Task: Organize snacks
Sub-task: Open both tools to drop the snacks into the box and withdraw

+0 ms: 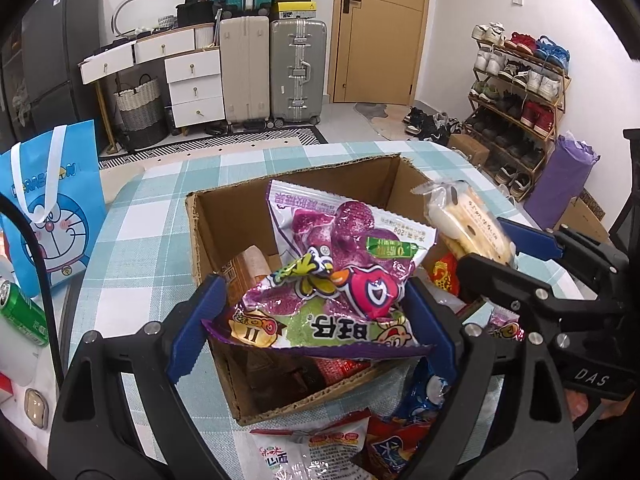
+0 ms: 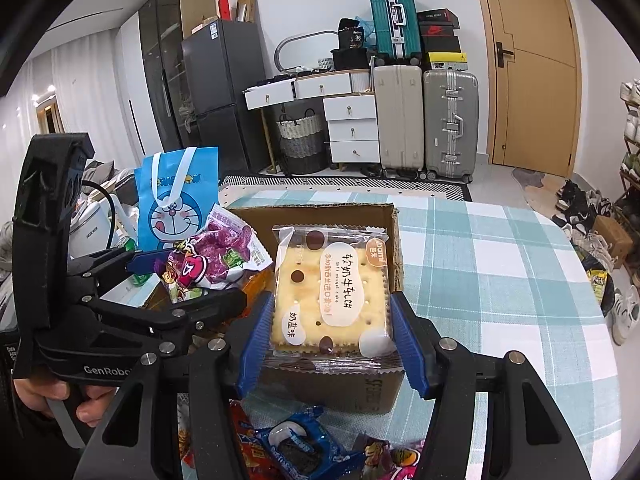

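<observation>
The purple candy bag sat clamped between the blue pads of the left tool, over the open cardboard box on the checked table. One cracker packet was gripped by the right tool above the same box. Several more snack packets lay just before the box; their count was unclear.
</observation>
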A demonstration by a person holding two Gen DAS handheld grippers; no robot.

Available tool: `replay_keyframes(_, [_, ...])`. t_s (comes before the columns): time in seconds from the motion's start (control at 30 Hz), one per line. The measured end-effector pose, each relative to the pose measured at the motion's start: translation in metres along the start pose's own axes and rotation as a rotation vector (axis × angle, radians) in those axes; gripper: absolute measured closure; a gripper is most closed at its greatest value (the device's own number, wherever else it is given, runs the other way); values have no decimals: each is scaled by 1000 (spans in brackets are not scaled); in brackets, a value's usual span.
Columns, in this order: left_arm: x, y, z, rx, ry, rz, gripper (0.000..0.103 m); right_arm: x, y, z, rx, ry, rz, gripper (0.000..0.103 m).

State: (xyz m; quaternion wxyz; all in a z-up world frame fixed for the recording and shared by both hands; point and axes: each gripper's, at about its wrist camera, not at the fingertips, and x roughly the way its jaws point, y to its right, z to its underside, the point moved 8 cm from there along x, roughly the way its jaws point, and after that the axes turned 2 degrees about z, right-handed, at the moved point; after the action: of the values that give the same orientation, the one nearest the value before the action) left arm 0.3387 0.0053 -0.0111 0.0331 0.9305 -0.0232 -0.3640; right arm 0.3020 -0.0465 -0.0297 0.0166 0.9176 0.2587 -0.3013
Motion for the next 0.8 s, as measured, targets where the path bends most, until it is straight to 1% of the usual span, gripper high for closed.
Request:
replay_keyframes(0.13, [-1,-1,0,-5,0,2,15,1,2,-4,6,4,1,45])
replay_keyframes(0.23, [-2,-5,-2,-2,11,-16,15,0,1,-6,10,15,-6,45])
replay_keyframes(0.4, [-2,-12,-2,-14,1,7,14,2,-1,-8,12,20,-21,43])
replay_keyframes(0.47, [-2,-12,-1,-9,-5,13,14,0,1,-7,8,23,-3,34])
replay_keyframes(0.5, [-3,-11,-1,-5,-6,14,12,-1,3,-7,10,24,4,32])
replay_keyframes(0.57, [-5,-11,0,3,-4,11,4,-5,6,-6,14,27,3,22])
replay_keyframes(0.6, [-6,-11,1,5,-7,2,1,-9,8,-5,16,29,7,20])
replay_keyframes(0.67, [-7,-11,3,0,-12,9,1,-15,11,-2,19,30,18,11])
replay_keyframes(0.73, [-9,-12,6,-20,-17,25,1,-22,15,1,21,33,33,8])
replay_keyframes(0.8, [-14,-14,8,-31,-17,23,1,-30,18,5,28,34,40,3])
